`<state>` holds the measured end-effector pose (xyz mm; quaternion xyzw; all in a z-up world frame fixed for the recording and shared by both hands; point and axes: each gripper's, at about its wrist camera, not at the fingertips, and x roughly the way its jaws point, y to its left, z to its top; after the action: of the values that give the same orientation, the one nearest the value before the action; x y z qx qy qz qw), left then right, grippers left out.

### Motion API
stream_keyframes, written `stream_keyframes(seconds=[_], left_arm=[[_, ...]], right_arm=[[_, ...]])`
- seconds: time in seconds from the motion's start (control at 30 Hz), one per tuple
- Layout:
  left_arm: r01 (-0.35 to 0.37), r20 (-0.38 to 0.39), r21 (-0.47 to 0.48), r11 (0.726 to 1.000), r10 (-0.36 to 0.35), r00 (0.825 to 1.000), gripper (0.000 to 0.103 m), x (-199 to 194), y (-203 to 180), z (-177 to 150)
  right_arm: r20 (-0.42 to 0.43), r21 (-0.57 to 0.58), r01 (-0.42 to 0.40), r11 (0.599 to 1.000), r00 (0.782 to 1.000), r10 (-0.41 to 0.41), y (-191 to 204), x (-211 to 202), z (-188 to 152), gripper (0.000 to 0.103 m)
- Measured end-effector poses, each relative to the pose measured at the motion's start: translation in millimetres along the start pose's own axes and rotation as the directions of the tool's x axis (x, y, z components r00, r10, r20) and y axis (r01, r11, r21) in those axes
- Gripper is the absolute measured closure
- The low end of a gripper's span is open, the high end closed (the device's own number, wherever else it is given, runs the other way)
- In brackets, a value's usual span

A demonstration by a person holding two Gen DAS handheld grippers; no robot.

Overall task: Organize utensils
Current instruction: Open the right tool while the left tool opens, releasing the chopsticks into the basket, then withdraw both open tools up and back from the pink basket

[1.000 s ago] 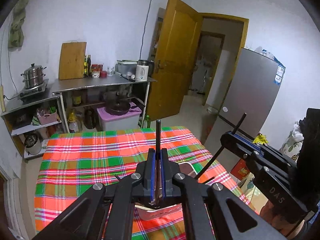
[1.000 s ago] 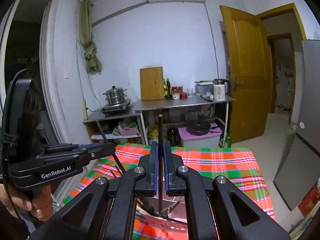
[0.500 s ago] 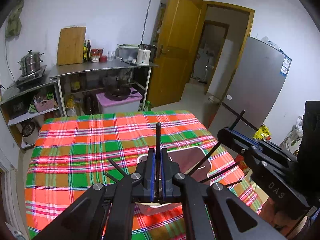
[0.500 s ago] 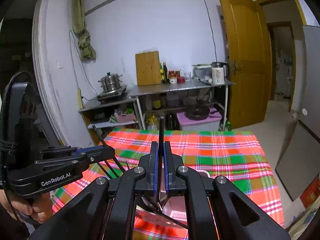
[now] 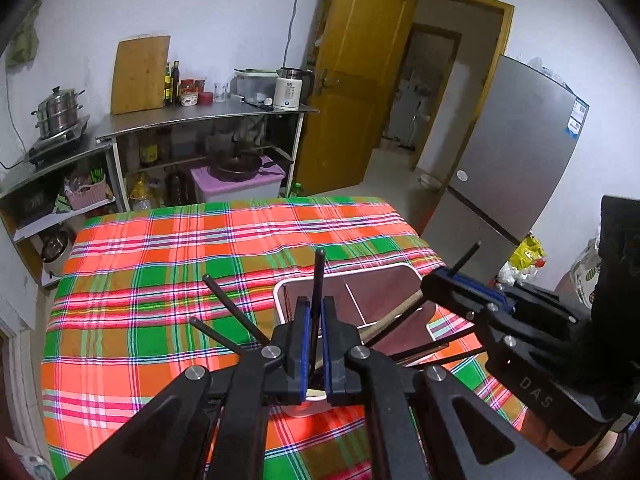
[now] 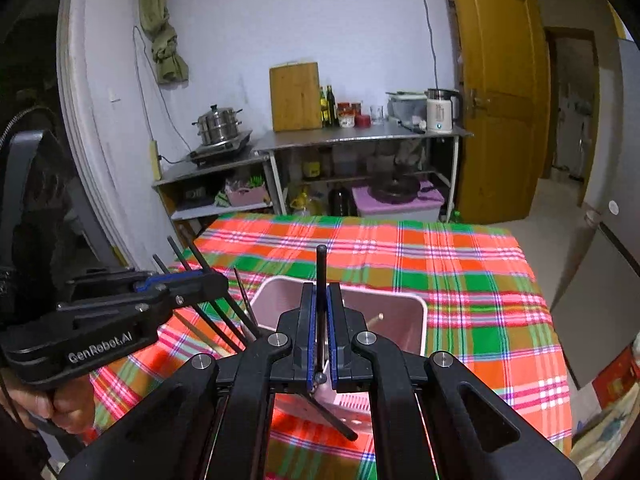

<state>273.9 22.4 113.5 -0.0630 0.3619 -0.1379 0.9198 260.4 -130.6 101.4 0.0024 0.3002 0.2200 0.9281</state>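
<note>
Plaid cloth [image 5: 160, 280], red, orange and green, covers the surface [image 6: 480, 280]. Toward its near edge stands a white bin [image 5: 404, 270] with rounded corners and a dark reddish inside [image 6: 280, 304]; a pale wooden stick [image 5: 396, 312] leans within it. Left tongs [image 5: 315, 344] are clenched on one thin black chopstick [image 5: 319, 280], held upright above the bin's near rim. Right tongs [image 6: 320, 332] grasp a second black chopstick [image 6: 321, 280] in the same manner, over the bin. More black chopsticks [image 5: 228, 304] fan out beside the left tongs, their lower ends hidden. Behind the surface: steel shelves [image 6: 360, 136], a cutting board [image 6: 295, 96], a steamer pot [image 6: 218, 124], a kettle [image 6: 439, 110], a yellow door [image 6: 500, 92].
</note>
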Motion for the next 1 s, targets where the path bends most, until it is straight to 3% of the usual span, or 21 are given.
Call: stream_keyframes(seconds=[0.2, 0.67, 1.0], left_arm=[[-0.007, 0.002, -0.009, 1.0, 0.007, 1.0, 0.098, -3.8, 1.1, -1.4], [-0.006, 0.099, -0.007, 1.0, 0.007, 0.995, 0.085, -51.4, -4.4, -1.2], [-0.017, 0.154, 0.002, 1.0, 0.017, 0.988, 0.082, -87.0, -17.7, -40.0]], right_arm=[[0.005, -0.001, -0.002, 1.0, 1.0, 0.002, -1.6, -2.9, 0.5, 0.097], [0.083, -0.001, 0.014, 1.0, 0.996, -0.014, -1.7, -40.9, 5.4, 0.088], [0.122, 0.006, 0.02, 1.0, 0.992, -0.021, 3.4, -78.3, -19.5, 0.077]])
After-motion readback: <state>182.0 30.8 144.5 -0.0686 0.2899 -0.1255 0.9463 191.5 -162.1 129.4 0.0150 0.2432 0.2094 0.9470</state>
